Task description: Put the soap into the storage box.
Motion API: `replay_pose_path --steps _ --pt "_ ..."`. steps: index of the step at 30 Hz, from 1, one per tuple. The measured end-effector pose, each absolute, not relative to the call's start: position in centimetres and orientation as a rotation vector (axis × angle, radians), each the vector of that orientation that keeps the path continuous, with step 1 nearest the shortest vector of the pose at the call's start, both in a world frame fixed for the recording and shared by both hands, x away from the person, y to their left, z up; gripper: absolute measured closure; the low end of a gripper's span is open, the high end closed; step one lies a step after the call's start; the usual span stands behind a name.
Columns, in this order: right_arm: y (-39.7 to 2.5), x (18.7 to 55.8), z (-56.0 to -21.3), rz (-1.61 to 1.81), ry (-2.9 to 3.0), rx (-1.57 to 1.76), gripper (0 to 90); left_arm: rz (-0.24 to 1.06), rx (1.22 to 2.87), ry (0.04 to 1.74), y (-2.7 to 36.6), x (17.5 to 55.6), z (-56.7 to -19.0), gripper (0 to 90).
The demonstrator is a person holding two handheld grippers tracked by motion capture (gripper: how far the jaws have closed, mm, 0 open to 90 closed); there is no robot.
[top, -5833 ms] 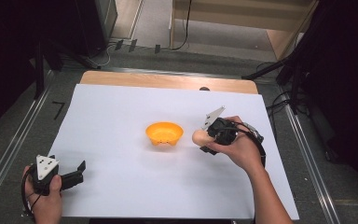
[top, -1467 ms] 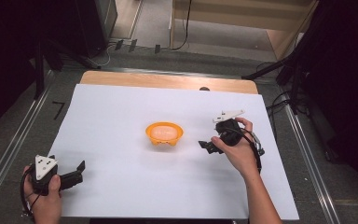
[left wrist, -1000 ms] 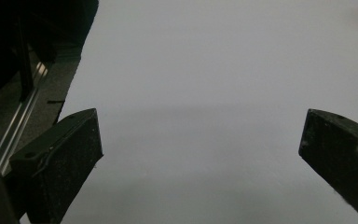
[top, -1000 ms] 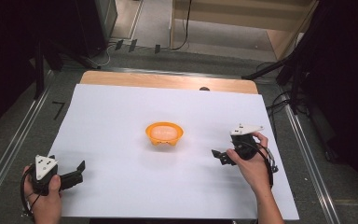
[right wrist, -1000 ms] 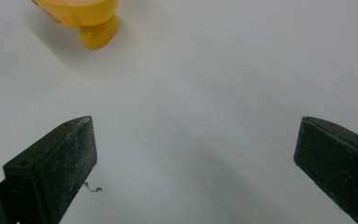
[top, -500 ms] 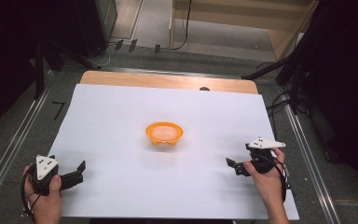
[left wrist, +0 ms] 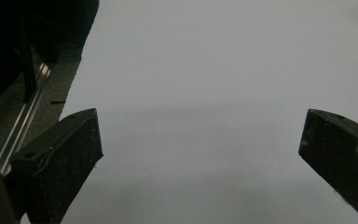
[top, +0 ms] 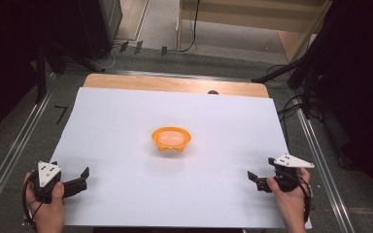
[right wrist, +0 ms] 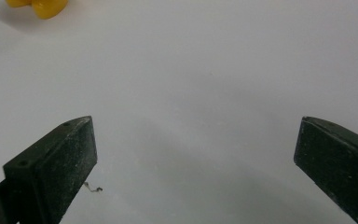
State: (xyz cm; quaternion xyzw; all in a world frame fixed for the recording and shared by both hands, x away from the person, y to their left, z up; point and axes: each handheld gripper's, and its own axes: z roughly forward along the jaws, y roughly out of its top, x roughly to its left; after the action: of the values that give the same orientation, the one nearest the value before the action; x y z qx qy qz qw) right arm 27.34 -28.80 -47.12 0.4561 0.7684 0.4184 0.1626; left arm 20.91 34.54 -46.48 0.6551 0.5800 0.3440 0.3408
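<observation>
An orange bowl [top: 171, 138] stands at the middle of the white sheet [top: 116, 121] with a pale rounded object [top: 171, 137] lying inside it. My right gripper [top: 253, 180] is held low at the near right of the sheet, open and empty, pointing left. In the right gripper view its jaws [right wrist: 196, 140] stand wide apart over bare sheet, and the bowl's [right wrist: 39, 7] edge peeks in at the top left. At the near left my left gripper [top: 83, 178] is open with nothing in it. The left gripper view has its jaws [left wrist: 200, 135] spread above white sheet.
The wooden table top [top: 175, 85] shows beyond the sheet's far edge. Metal rails [top: 9, 160] run along both sides, and cables [top: 291, 104] lie on the floor at the right. A tiny thread scrap [right wrist: 93, 188] lies on the sheet by the right gripper's left jaw.
The pale object left my right gripper and now lies in the bowl. The right gripper then drew back toward the near right edge, open. The left gripper has stayed put.
</observation>
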Motion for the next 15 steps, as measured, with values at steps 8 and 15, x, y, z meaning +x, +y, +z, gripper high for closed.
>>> replay_pose_path --steps 8,15 --pt "-31.0 25.7 -48.2 1.211 2.136 1.334 0.0 0.894 1.703 1.508 34.5 20.9 -46.5 0.0" --pt "-33.5 24.3 -48.6 1.237 2.067 1.381 0.0 0.896 1.702 1.508 34.5 20.9 -46.5 0.0"
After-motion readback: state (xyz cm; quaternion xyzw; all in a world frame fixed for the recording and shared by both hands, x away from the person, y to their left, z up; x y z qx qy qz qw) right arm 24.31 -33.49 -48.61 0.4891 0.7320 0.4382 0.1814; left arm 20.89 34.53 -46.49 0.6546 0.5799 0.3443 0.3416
